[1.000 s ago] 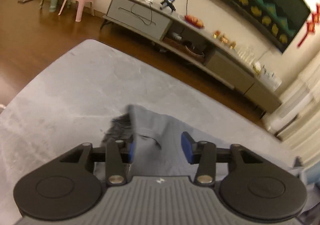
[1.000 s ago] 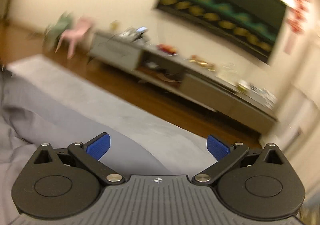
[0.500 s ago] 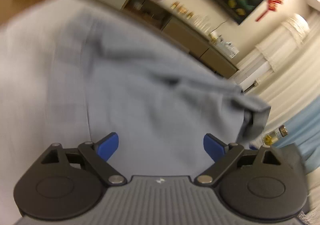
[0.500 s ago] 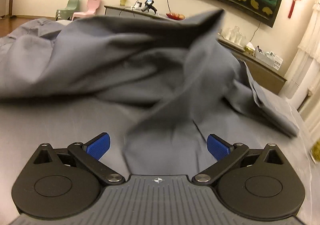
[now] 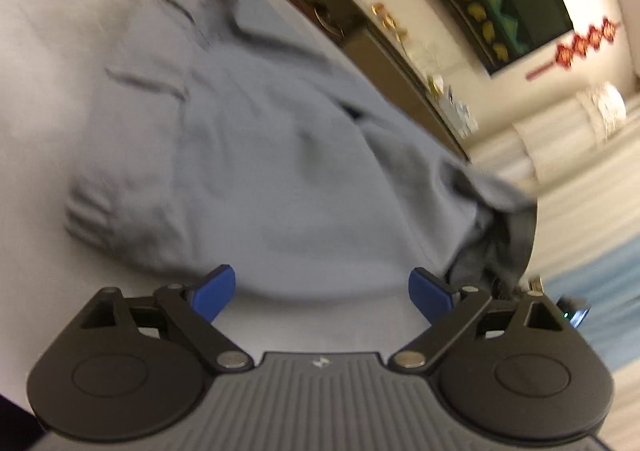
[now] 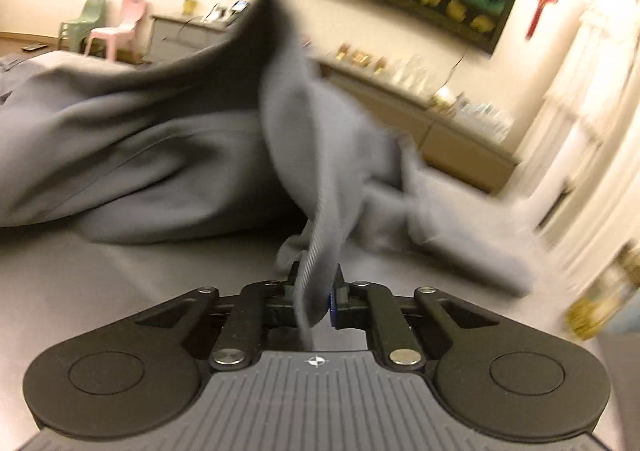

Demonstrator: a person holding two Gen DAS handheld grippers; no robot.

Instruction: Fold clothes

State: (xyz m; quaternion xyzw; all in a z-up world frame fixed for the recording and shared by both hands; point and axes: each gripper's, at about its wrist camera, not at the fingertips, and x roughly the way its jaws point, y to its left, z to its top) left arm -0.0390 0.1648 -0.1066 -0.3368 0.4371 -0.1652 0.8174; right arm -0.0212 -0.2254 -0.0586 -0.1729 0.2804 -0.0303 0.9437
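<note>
Gripping a ribbed edge of the grey garment (image 6: 312, 187), the right gripper (image 6: 316, 295) has its jaws closed tight on the fabric, which rises from the pinch in a blurred fold. Left gripper (image 5: 322, 291) hangs with blue fingertips (image 5: 214, 289) spread wide, empty, just above the garment's near edge. Garment lies rumpled across the grey table covering (image 5: 48, 99). Sideboard (image 6: 460, 139) stands against the far wall.
</note>
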